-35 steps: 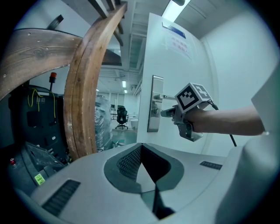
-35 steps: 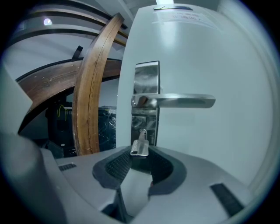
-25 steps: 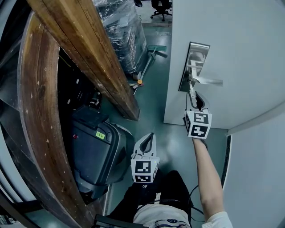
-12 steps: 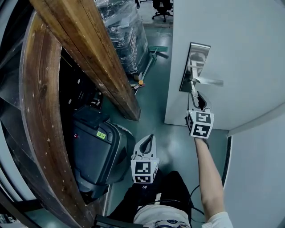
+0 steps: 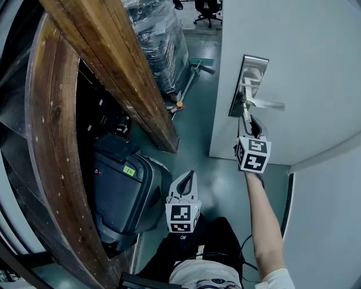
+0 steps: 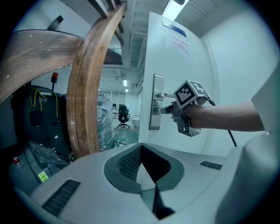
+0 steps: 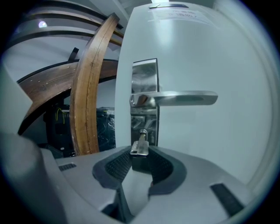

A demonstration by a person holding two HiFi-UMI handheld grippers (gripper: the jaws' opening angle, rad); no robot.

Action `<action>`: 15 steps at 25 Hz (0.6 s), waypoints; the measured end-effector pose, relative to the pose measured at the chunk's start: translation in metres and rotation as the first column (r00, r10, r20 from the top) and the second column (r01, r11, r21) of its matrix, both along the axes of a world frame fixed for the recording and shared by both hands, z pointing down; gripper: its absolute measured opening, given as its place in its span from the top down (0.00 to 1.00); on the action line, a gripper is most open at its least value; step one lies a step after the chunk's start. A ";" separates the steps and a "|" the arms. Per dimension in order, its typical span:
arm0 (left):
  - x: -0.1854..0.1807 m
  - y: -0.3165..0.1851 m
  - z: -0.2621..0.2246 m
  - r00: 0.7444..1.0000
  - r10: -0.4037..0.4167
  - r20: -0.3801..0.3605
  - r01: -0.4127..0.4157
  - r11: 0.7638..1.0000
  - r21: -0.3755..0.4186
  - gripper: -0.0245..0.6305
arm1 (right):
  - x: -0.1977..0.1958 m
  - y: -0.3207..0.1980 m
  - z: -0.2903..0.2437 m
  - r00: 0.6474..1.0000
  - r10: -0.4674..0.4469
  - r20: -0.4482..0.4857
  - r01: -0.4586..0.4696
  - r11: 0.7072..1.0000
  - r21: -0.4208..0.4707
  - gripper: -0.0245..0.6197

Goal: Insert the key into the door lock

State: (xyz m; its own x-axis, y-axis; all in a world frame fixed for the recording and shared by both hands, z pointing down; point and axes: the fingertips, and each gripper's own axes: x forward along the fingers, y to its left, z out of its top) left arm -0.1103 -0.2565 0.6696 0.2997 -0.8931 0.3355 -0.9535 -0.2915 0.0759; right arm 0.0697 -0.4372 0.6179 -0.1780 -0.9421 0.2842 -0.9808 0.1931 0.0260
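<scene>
A silver lock plate [image 5: 247, 84] with a lever handle [image 5: 263, 103] is fixed on the white door [image 5: 304, 51]. My right gripper [image 5: 249, 123] is shut on a small silver key [image 7: 140, 146] just below the handle [image 7: 175, 99]. The key's blade points at the round keyhole [image 7: 143, 132] and its tip reaches it; how deep it sits I cannot tell. My left gripper [image 5: 190, 174] hangs low by the person's legs, away from the door, shut with nothing in it. In the left gripper view its pads [image 6: 129, 162] meet at a point, and the right gripper [image 6: 168, 109] shows at the lock plate [image 6: 156, 101].
A big curved wooden beam [image 5: 107, 62] leans left of the door. Below it stands a black case [image 5: 121, 189] with a green label. A plastic-wrapped pallet [image 5: 161, 45], a green-headed floor tool [image 5: 194, 68] and an office chair [image 5: 204, 10] lie farther along the green floor.
My right gripper has edged slightly up toward the lock plate with the key. The left gripper has stayed where it was.
</scene>
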 end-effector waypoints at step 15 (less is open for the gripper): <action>-0.010 -0.003 0.004 1.000 -0.014 -0.004 0.014 1.000 -0.020 0.96 | -0.006 -0.019 -0.003 0.989 0.136 0.052 -0.137 0.991 0.011 0.78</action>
State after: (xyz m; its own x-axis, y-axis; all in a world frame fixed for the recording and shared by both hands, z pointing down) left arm -0.1204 -0.2598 0.6734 0.2883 -0.8906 0.3517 -0.9573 -0.2763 0.0852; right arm 0.0636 -0.4560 0.6145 -0.0617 -0.9624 0.2646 -0.9981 0.0577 -0.0231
